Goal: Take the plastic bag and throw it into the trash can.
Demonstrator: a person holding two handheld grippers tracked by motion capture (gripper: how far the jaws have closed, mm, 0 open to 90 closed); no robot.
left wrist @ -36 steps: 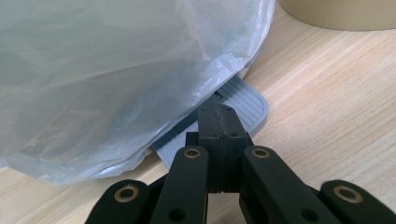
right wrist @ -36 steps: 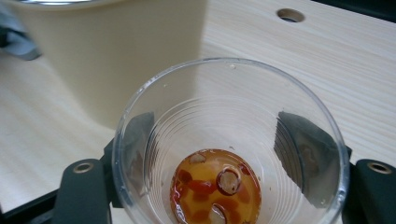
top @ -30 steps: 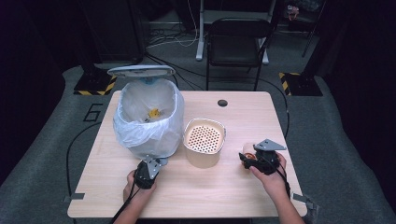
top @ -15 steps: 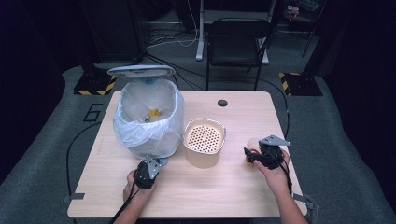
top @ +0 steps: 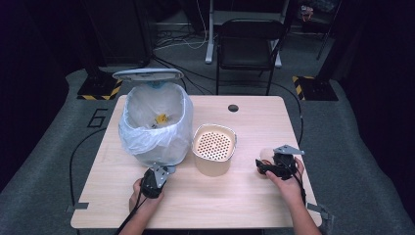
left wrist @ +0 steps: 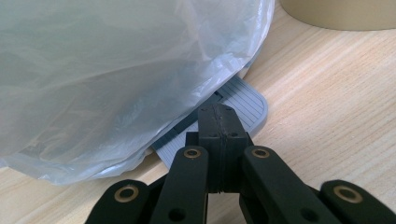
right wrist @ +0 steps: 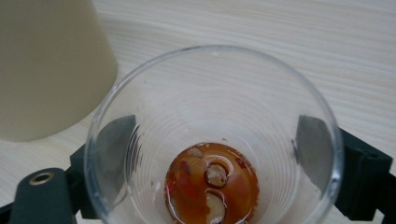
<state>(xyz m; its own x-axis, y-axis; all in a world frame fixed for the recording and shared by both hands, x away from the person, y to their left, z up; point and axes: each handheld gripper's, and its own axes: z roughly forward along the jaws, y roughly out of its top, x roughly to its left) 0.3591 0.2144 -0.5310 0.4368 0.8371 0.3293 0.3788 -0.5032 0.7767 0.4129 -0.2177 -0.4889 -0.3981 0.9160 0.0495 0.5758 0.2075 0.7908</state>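
Observation:
My right gripper is at the table's right front, around a clear plastic cup that holds a little brown liquid with bits in it. Its jaws have just been opening. The cup stands between them and the pads look just off its wall. My left gripper is shut, its tips resting on the grey ribbed pedal of the bin. The bin is lined with a clear plastic bag. Its lid stands open, and yellow scraps lie inside.
A cream pot with a perforated insert stands mid-table between the bin and the cup, close to the cup's left in the right gripper view. A round cable hole is at the back. A black chair stands beyond the table.
My right hand has sunk slightly toward the table with the cup, and its jaws stand wider. The left gripper has stayed on the pedal, with the lid still up.

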